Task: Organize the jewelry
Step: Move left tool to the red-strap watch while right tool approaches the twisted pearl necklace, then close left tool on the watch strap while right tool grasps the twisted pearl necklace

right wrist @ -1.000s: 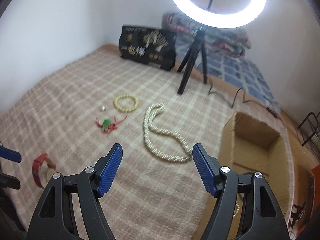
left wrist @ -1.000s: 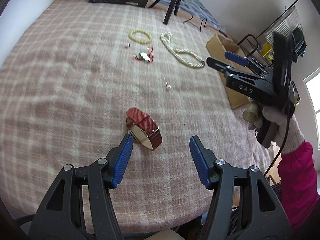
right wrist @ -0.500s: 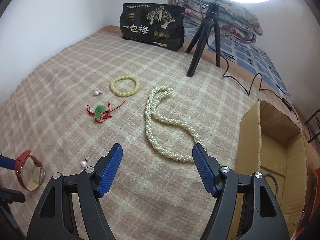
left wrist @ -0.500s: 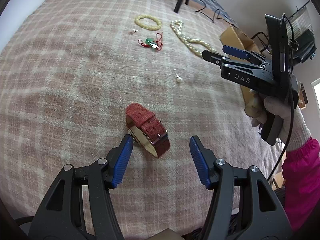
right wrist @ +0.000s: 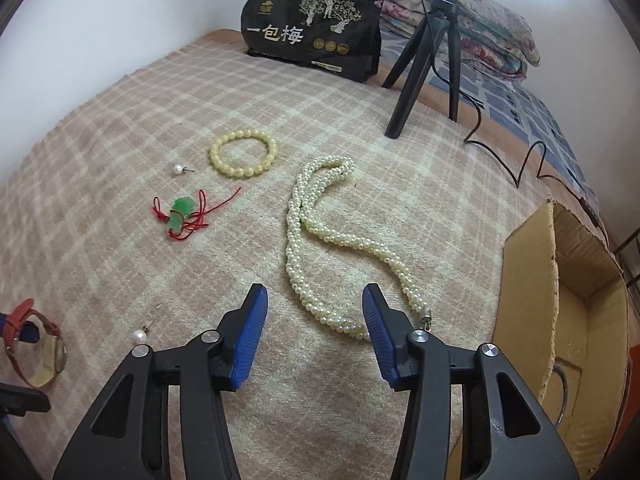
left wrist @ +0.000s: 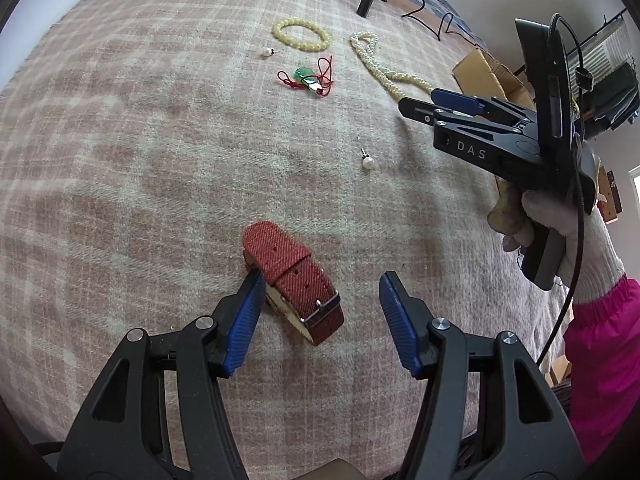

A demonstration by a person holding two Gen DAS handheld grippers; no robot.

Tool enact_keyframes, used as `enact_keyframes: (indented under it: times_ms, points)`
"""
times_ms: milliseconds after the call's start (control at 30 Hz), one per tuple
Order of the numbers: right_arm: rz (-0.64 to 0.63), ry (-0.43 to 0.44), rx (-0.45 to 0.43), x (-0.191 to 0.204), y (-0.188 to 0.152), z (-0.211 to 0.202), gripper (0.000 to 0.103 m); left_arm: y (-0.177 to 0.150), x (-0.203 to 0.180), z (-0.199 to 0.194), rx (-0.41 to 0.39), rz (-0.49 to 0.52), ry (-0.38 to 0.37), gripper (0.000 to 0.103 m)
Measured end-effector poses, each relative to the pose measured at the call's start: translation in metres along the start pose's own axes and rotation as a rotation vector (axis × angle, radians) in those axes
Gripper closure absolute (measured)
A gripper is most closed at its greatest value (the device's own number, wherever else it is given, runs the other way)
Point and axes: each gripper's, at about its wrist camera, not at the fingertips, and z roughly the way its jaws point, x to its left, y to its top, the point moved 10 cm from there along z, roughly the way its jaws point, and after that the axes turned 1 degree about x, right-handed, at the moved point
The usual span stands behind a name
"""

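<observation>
A red-strapped watch lies on the plaid blanket between the open jaws of my left gripper, close to the left finger; it also shows in the right wrist view. My right gripper is open and empty, low over the near end of the twisted pearl necklace. It shows from the side in the left wrist view. A yellow bead bracelet, a green pendant on red cord and two pearl earrings lie on the blanket.
An open cardboard box stands at the right edge of the bed. A black snack bag, a ring-light tripod with its cable, and folded bedding sit at the back.
My left gripper has moved forward so the watch now sits between its jaws. My right gripper has tilted down and closed in on the pearl necklace, its jaws slightly narrower.
</observation>
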Motion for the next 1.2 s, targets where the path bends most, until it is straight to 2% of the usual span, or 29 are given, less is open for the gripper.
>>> enact_keyframes:
  times_ms: [333, 433, 567, 600, 667, 700, 767, 1200]
  points:
    - [-0.002, -0.012, 0.02, -0.003, -0.002, 0.013, 0.056, 0.002, 0.005, 0.005, 0.005, -0.025, 0.003, 0.043]
    - [-0.01, -0.006, 0.024, -0.001, -0.003, 0.014, 0.062, 0.003, 0.004, 0.007, 0.003, -0.015, 0.009, 0.043]
    - [-0.016, 0.004, 0.032, 0.003, -0.002, 0.015, 0.08, 0.005, 0.002, 0.01, -0.004, -0.008, 0.012, 0.043]
    - [-0.018, -0.002, 0.035, 0.004, -0.001, 0.015, 0.087, 0.005, 0.002, 0.01, -0.004, -0.01, 0.011, 0.045]
    - [-0.018, -0.006, 0.039, 0.004, -0.001, 0.016, 0.094, 0.006, 0.005, 0.01, -0.009, -0.013, 0.022, 0.062]
    - [-0.015, -0.007, 0.04, 0.003, -0.001, 0.016, 0.096, 0.006, 0.005, 0.01, -0.009, -0.011, 0.025, 0.066]
    - [-0.01, -0.005, 0.042, 0.003, 0.0, 0.016, 0.096, 0.006, 0.009, 0.011, -0.009, -0.011, 0.021, 0.083]
    - [0.03, 0.023, -0.017, 0.002, 0.011, -0.004, 0.096, 0.011, 0.01, 0.0, -0.071, 0.005, 0.001, 0.086]
